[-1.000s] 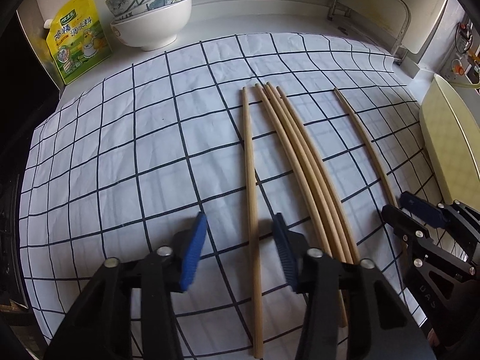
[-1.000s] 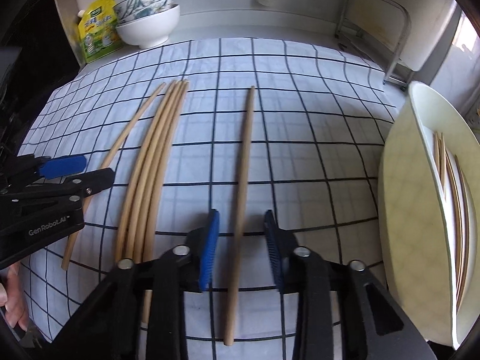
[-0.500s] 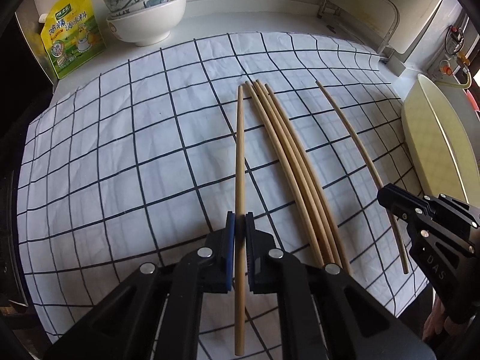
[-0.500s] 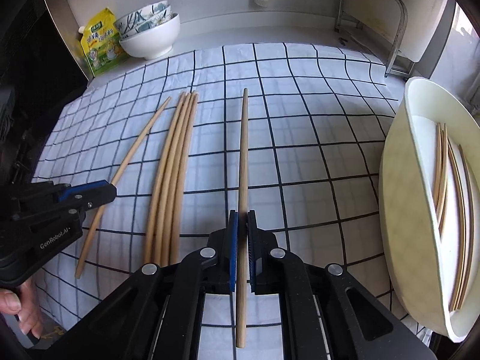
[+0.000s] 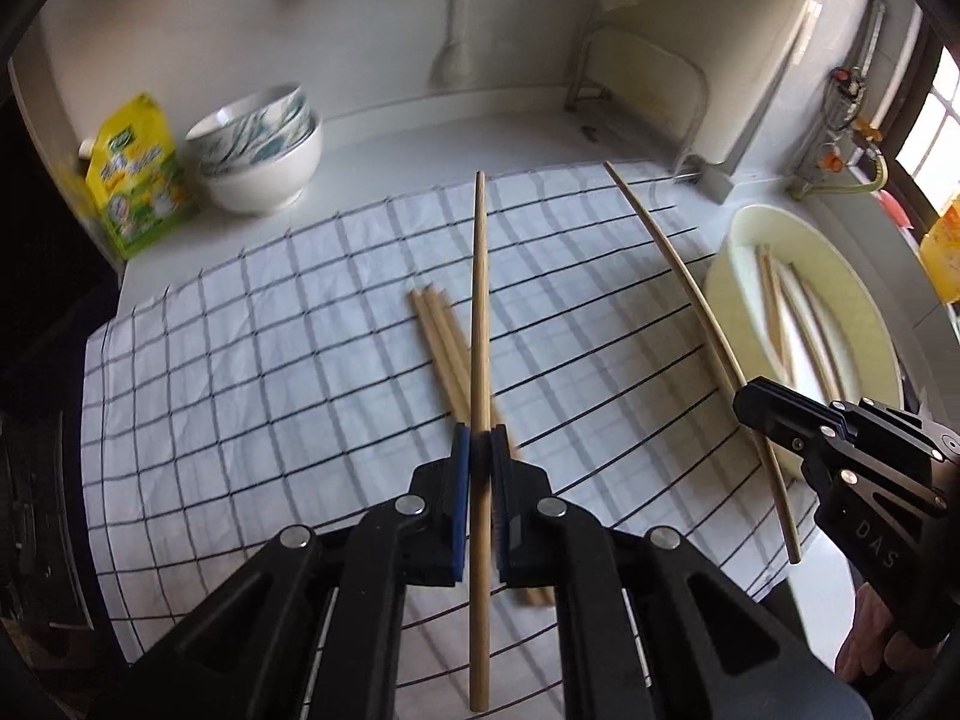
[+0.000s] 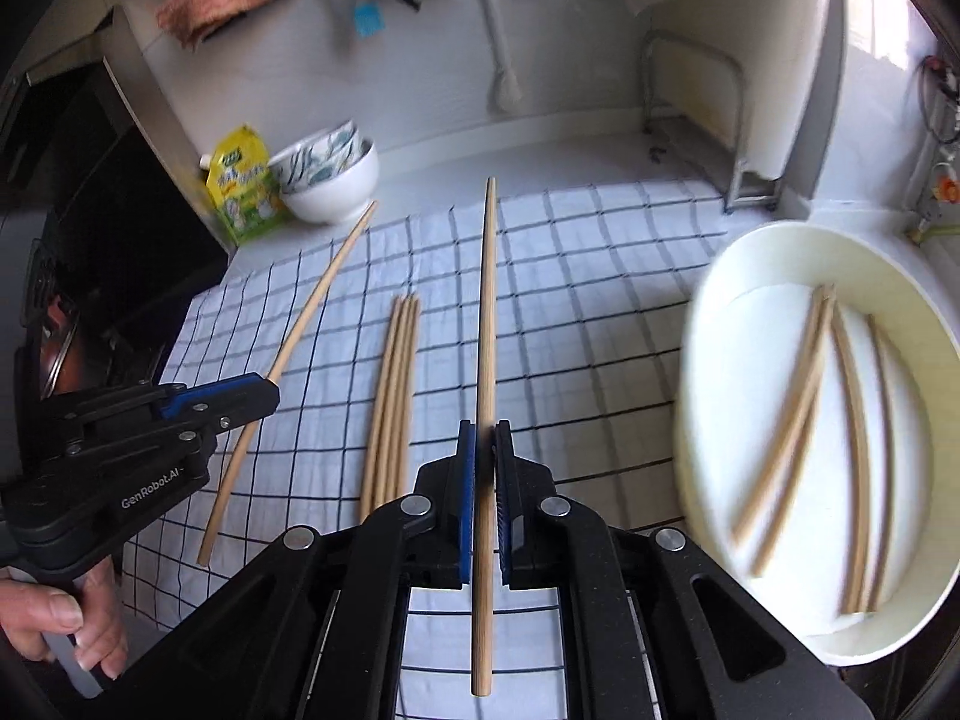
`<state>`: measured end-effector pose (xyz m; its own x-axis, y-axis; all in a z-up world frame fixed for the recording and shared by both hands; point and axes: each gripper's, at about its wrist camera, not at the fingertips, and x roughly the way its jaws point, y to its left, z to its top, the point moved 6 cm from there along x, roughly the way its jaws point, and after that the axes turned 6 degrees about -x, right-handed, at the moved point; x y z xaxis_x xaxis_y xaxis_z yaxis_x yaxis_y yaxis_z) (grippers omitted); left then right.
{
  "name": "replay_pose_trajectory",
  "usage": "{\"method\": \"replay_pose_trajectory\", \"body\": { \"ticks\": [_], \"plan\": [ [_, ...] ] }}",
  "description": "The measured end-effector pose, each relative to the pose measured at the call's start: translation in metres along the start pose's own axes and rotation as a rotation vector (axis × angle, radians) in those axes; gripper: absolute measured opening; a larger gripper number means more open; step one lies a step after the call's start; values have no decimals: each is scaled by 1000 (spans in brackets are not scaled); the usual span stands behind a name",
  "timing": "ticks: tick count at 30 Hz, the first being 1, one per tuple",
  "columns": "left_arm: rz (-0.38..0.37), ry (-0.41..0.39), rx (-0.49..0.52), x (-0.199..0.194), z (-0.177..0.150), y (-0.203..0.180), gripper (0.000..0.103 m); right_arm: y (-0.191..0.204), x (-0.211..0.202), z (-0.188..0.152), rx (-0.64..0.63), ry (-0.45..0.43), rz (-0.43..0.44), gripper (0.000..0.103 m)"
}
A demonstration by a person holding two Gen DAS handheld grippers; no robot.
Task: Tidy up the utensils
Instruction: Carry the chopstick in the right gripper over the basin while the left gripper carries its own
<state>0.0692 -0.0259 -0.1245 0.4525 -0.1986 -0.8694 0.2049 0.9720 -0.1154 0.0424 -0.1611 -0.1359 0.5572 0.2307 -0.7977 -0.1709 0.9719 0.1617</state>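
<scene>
A checked cloth (image 5: 252, 396) is spread over a white kitchen counter (image 5: 456, 138), bowls (image 5: 258, 150) stacked at the back. One chopstick is clamped tight in each claw, left gripper (image 5: 479, 468) and right gripper (image 6: 483, 456). Both have been lifted off the cloth since a moment ago.

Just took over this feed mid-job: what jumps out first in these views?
Each gripper is shut on a long wooden chopstick: the left gripper and the right gripper, both raised over the checked cloth. A bundle of chopsticks lies on the cloth, and the cream tray on the right holds more.

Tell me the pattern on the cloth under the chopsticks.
The cloth is white with a dark thin-line grid of squares, clearest in the right wrist view.
</scene>
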Motion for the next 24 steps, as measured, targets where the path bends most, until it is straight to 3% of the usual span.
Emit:
{"method": "replay_pose_trajectory", "body": {
  "ticks": [8,15,20,24],
  "plan": [
    [-119,-40,139,2,31,-111,8,-99,-51,-7,108,-60,-135,6],
    [-214,-13,263,30,45,-210,8,-185,-67,-36,236,-47,-237,6],
    [-235,25,321,55,45,-259,8,-218,-63,-45,262,-26,-260,6],
    [-230,62,343,75,44,-277,8,-234,-51,-47,273,-8,-254,6]
  ]
}}
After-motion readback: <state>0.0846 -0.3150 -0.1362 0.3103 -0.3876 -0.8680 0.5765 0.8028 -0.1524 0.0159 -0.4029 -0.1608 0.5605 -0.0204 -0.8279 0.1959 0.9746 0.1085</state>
